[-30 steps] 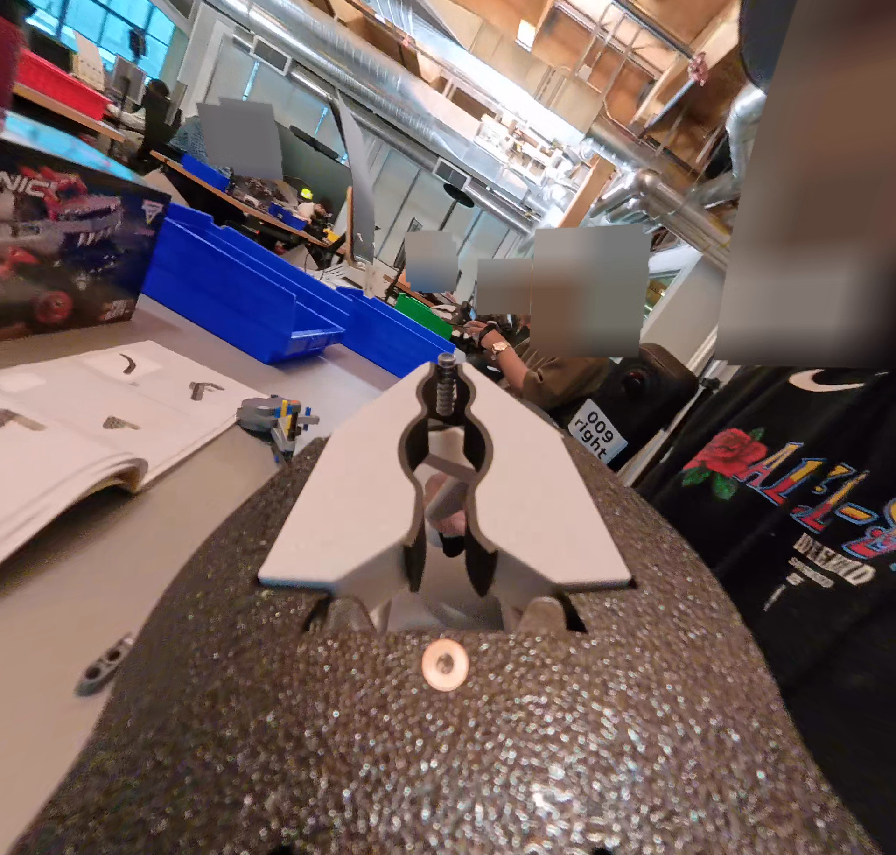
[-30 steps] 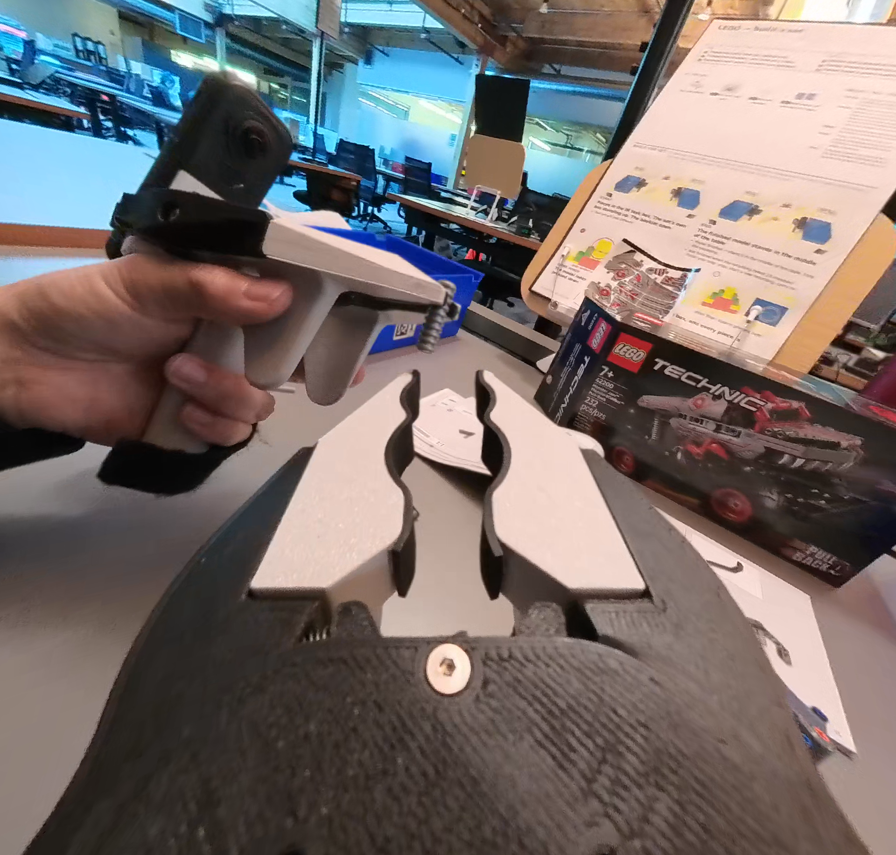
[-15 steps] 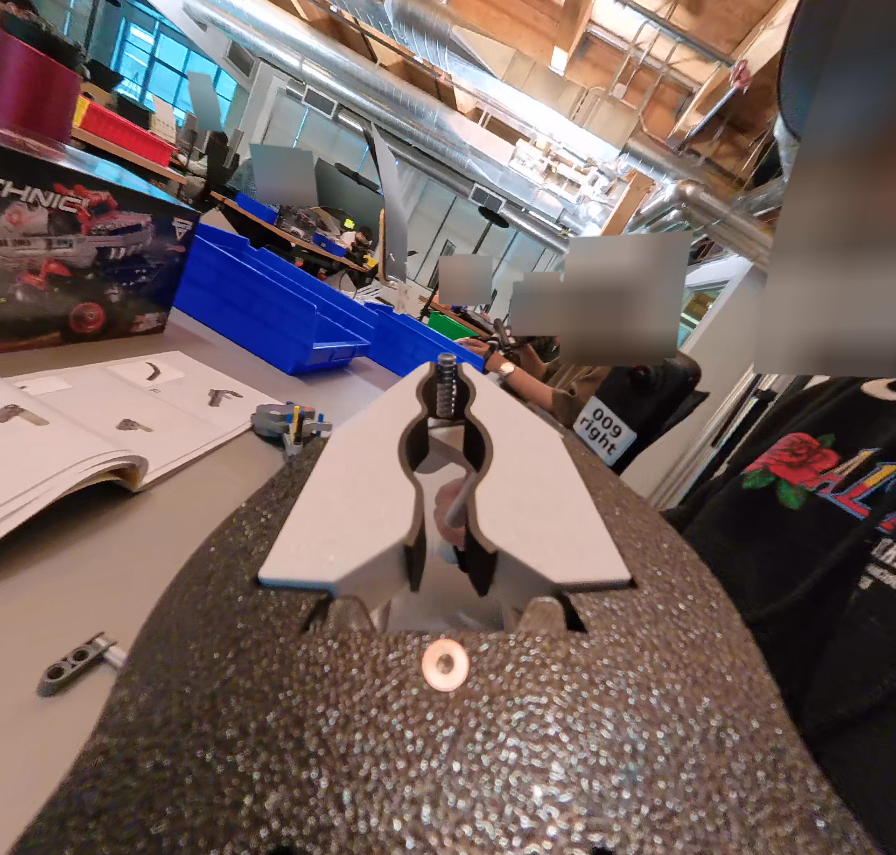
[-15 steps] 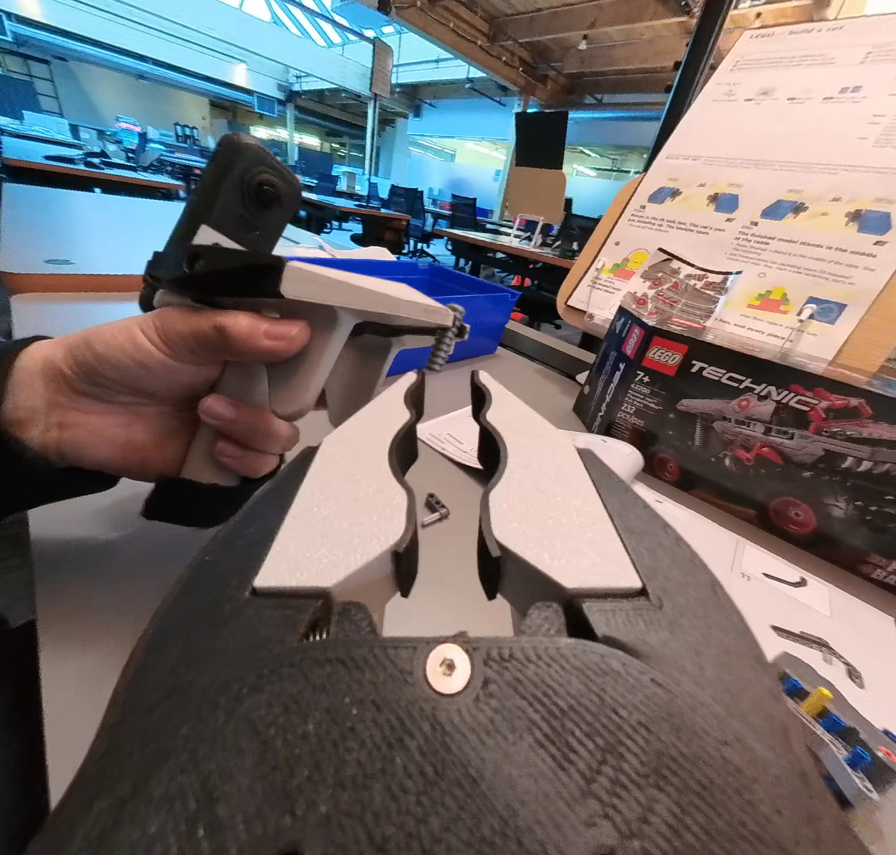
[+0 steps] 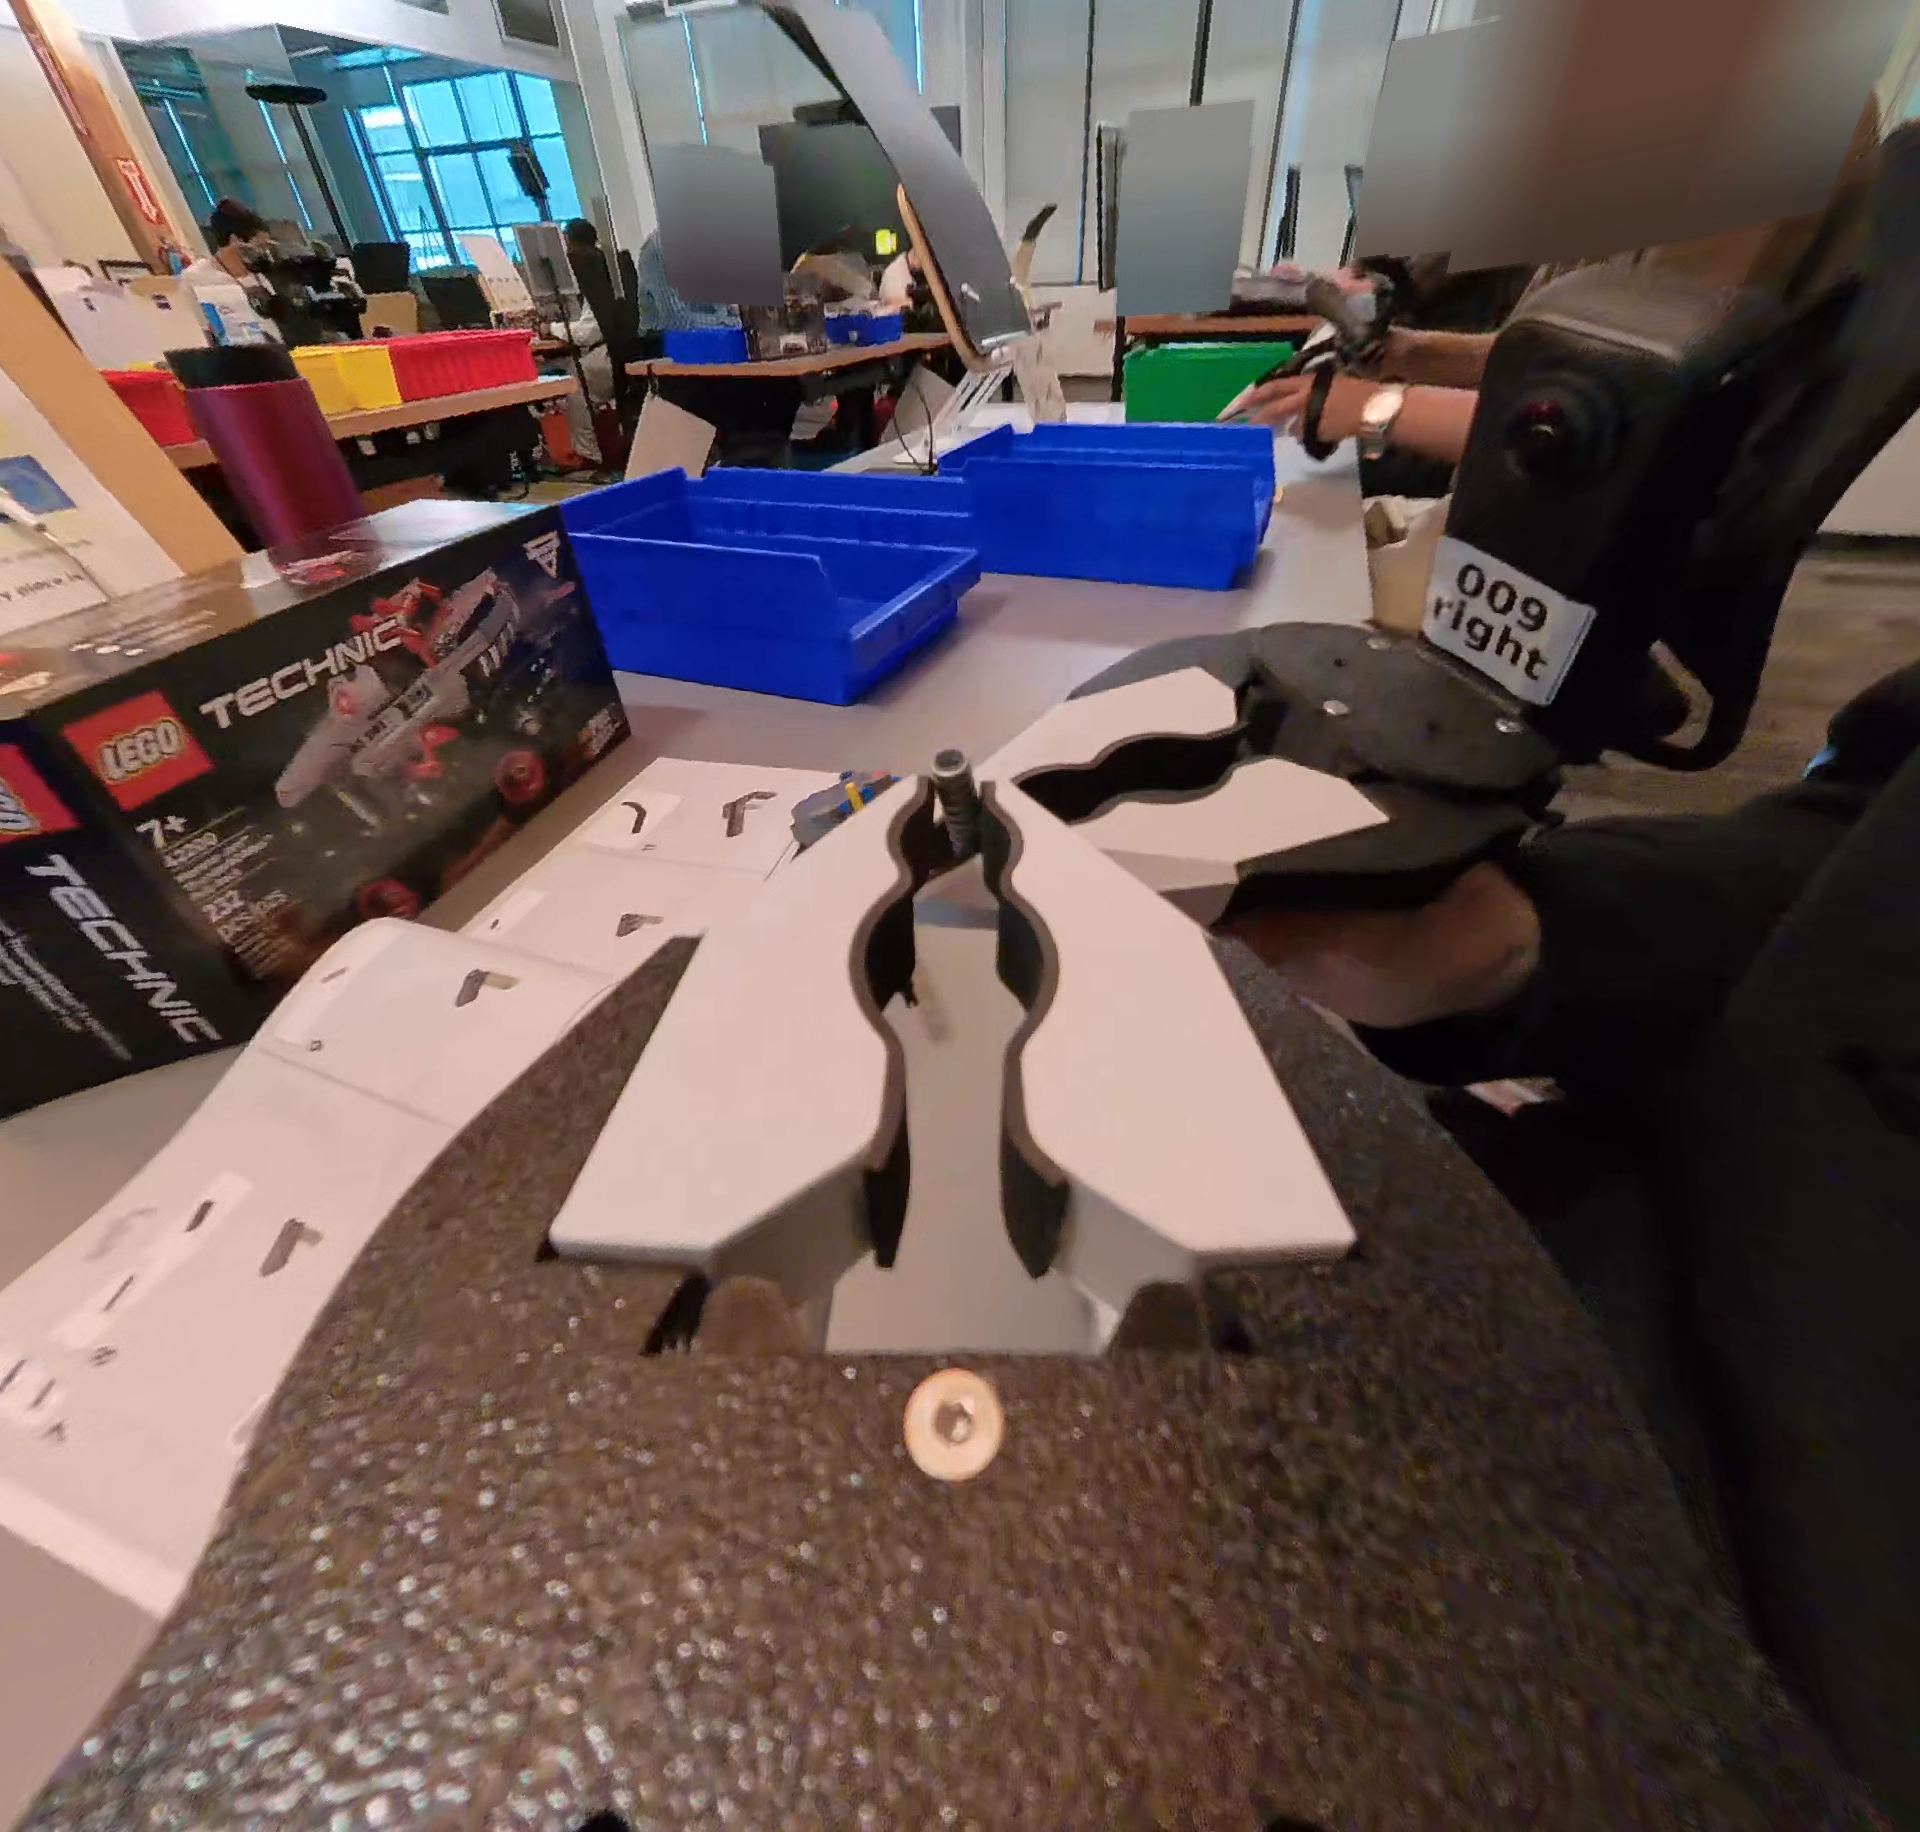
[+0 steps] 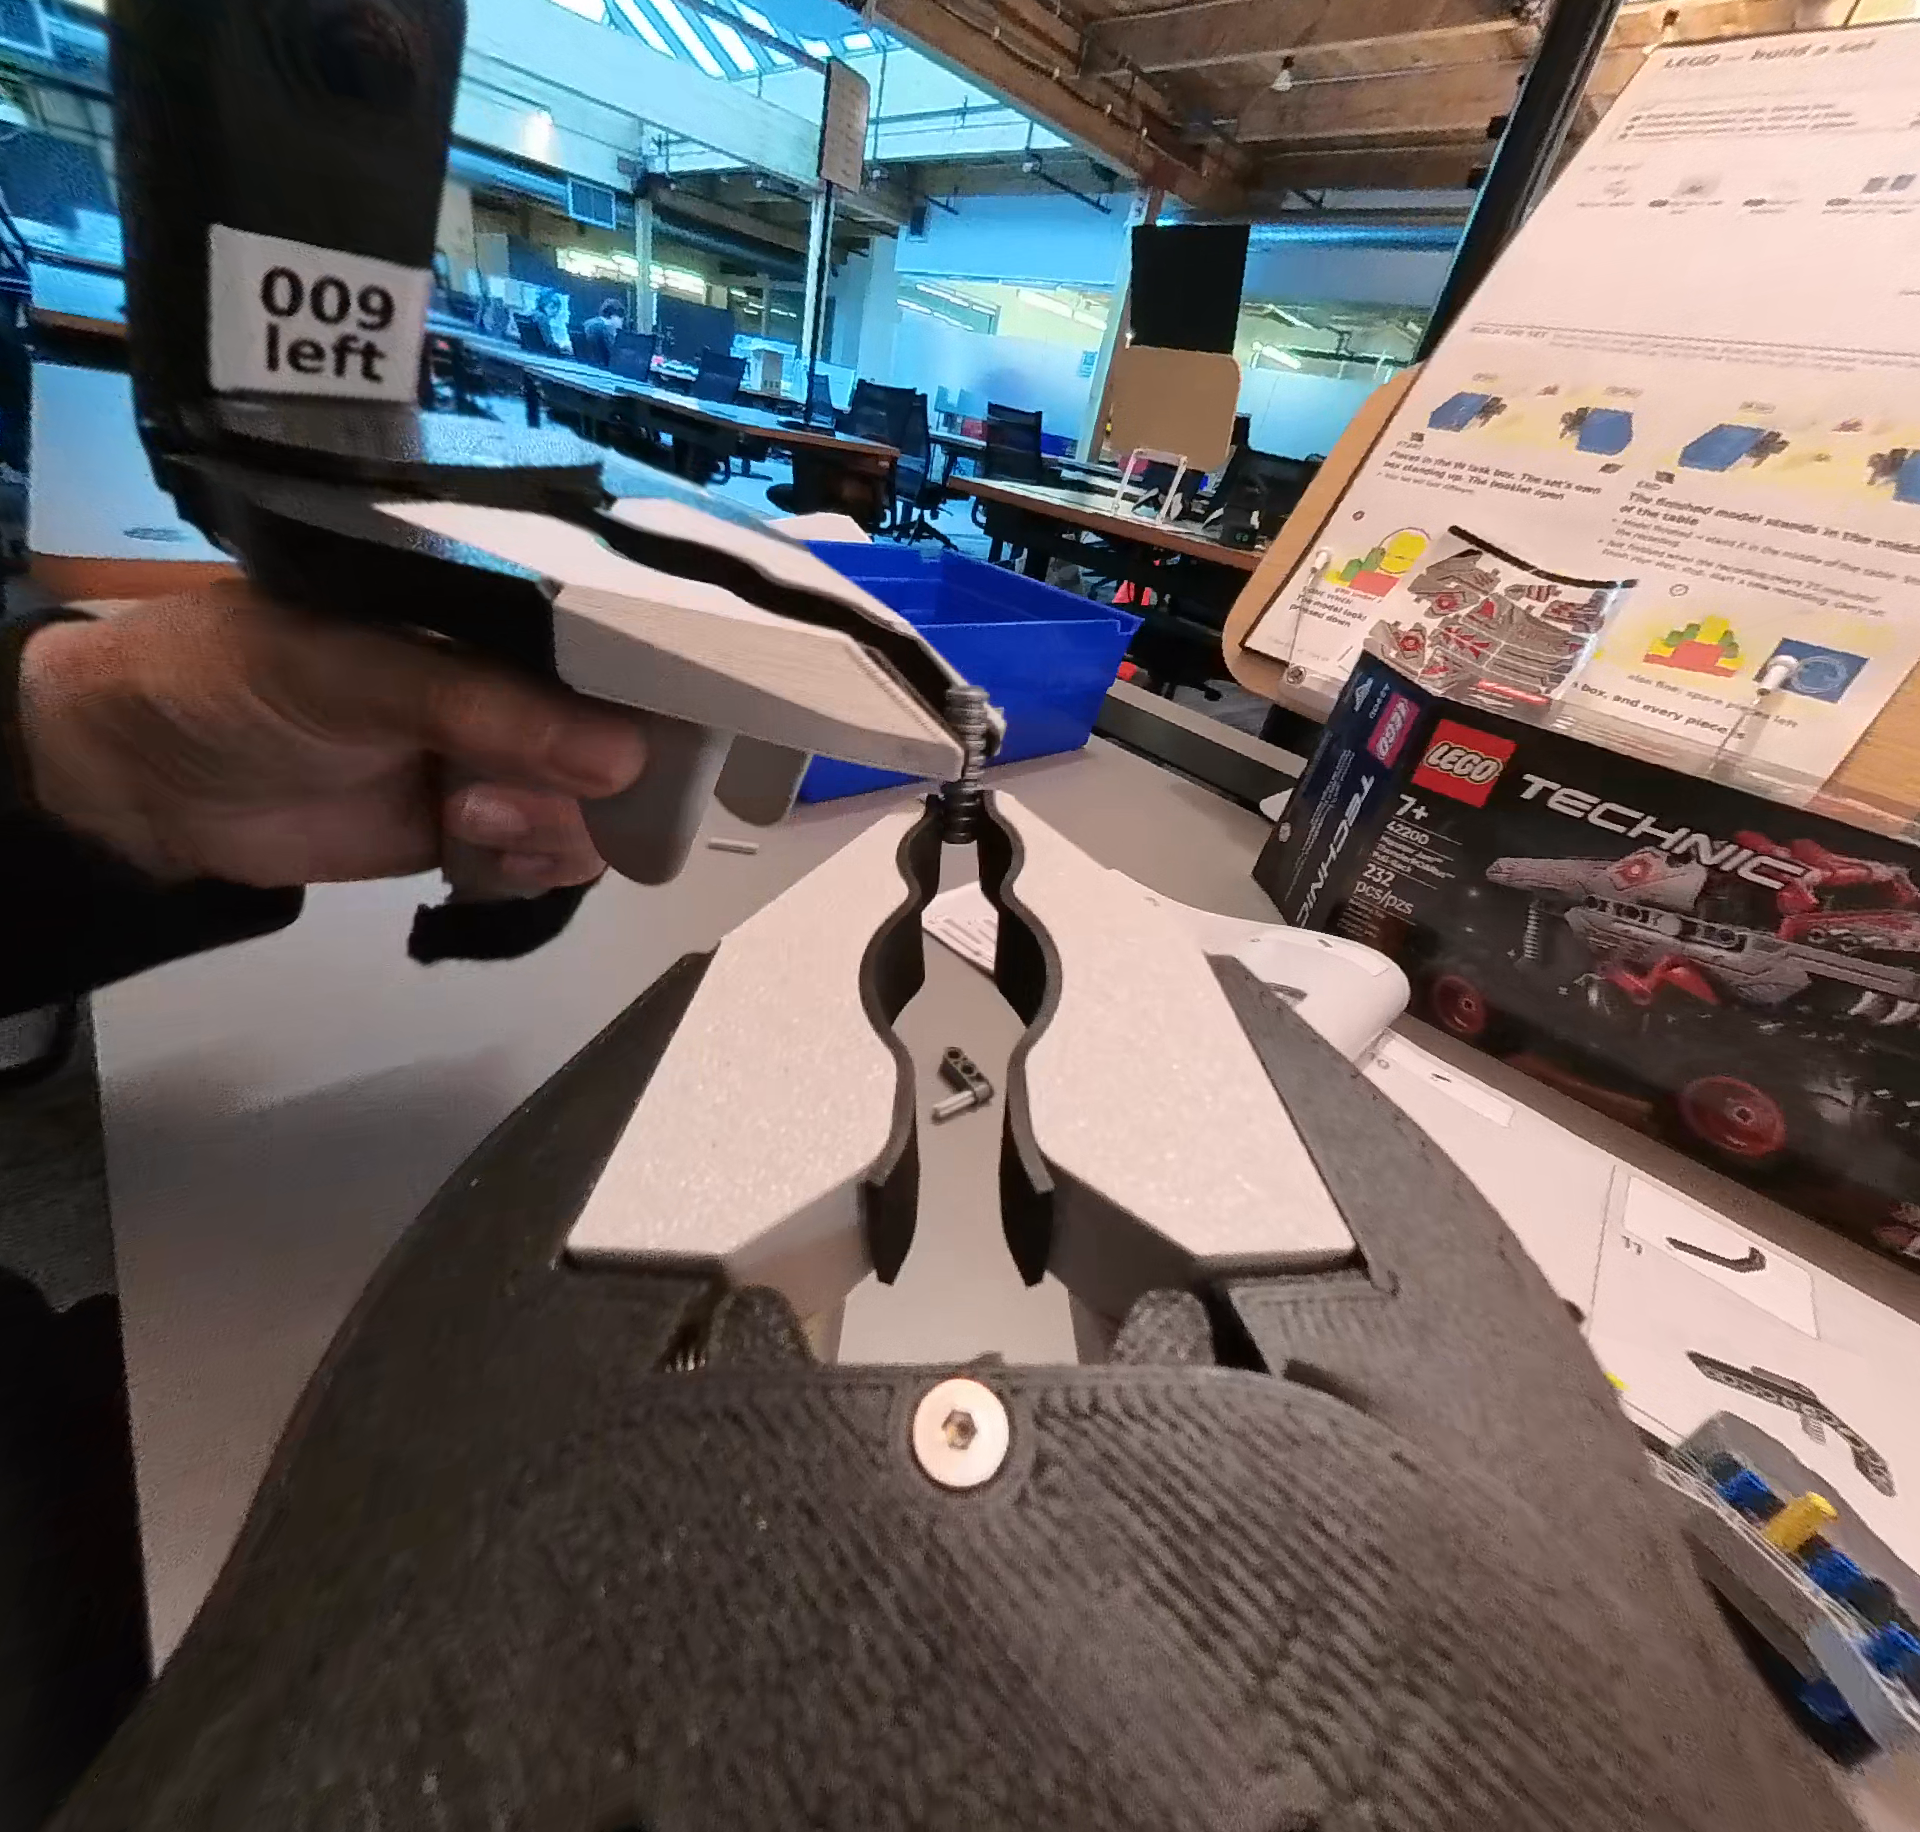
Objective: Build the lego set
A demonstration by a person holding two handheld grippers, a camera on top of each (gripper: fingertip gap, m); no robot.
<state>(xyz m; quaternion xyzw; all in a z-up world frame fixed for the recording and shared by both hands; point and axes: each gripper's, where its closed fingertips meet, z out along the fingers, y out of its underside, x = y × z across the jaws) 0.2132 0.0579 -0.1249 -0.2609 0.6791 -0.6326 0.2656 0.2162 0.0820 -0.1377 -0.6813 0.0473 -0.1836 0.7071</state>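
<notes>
Grey tabletop (image 6: 364,1055) in an open workshop carries the dark printed lego box (image 5: 312,743), with the open white instruction booklet (image 5: 416,1034) just in front of it. Out past the booklet from the box, the left claw (image 5: 956,816) pinches a small dark coiled spring piece (image 6: 968,733) at its tips. The right claw (image 6: 958,826) looks pressed together on the coil's lower end. The grey part-built model with blue and yellow pins (image 6: 1808,1574) lies on the booklet near the box. A tiny dark loose connector (image 6: 961,1081) rests below the claws.

We judge the main risk to be the coil springing free if either claw twists or eases off, since both grip only by the tips.

We cannot make out the coil's ends, and the model is cut off and blurred.
</notes>
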